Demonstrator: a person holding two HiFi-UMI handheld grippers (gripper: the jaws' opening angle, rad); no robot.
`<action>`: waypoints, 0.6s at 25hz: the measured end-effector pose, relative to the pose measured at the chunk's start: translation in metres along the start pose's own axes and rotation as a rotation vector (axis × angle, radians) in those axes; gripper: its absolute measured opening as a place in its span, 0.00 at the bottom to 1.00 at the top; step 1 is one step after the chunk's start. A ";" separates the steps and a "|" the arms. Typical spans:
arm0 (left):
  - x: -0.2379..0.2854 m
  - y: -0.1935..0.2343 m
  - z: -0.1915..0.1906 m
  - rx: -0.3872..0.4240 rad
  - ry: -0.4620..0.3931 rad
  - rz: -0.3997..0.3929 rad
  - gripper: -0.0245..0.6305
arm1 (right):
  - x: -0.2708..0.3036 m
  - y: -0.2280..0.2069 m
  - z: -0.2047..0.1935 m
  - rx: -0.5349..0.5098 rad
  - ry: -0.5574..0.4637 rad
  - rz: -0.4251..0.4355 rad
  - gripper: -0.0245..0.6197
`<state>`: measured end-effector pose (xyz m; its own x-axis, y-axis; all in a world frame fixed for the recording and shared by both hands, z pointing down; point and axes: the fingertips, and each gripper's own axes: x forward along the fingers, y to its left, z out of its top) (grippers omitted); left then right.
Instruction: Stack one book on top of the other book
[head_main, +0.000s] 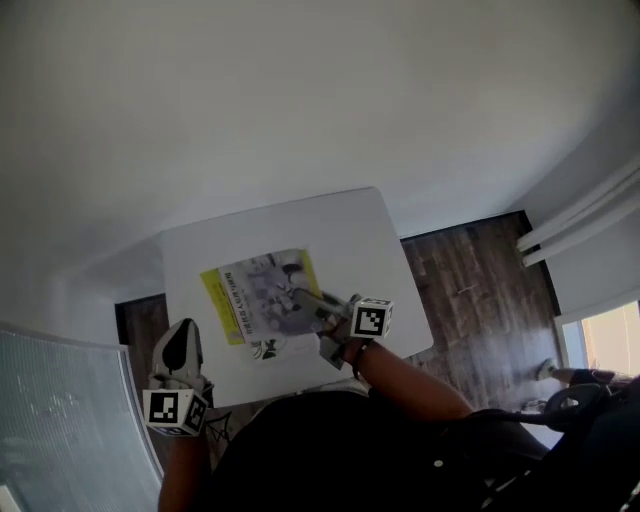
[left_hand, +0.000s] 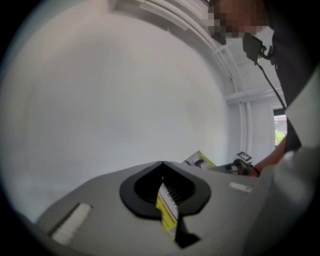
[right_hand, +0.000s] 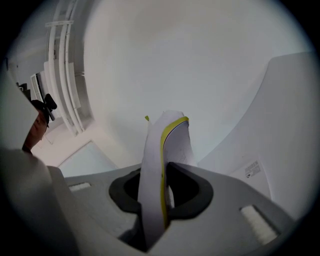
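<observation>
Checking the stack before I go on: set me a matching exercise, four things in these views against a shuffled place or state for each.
Things:
1. right gripper
2. left gripper
3. yellow-edged book
4. second book

Places or states:
A. at the left edge of the white table, apart from both books
B. mostly covered, only a white part showing
C. shut on a book's edge
D. on top, covering the other book

Pairs: 1-C, 2-A, 3-D, 4-B
</observation>
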<state>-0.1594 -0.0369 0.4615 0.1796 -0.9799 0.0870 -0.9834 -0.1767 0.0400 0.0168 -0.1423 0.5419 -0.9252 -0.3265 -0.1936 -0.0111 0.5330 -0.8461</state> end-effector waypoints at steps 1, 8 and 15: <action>0.000 0.000 0.000 -0.001 -0.001 -0.005 0.04 | -0.002 -0.003 -0.001 -0.003 0.001 -0.010 0.17; -0.001 -0.001 0.000 -0.005 0.015 -0.021 0.04 | -0.008 -0.003 -0.001 0.003 -0.014 -0.031 0.18; -0.001 -0.008 0.002 0.029 0.022 -0.023 0.04 | -0.010 0.001 0.002 -0.005 -0.026 -0.012 0.18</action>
<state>-0.1519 -0.0350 0.4596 0.2021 -0.9734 0.1081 -0.9793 -0.2018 0.0132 0.0272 -0.1395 0.5419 -0.9150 -0.3526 -0.1963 -0.0239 0.5329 -0.8458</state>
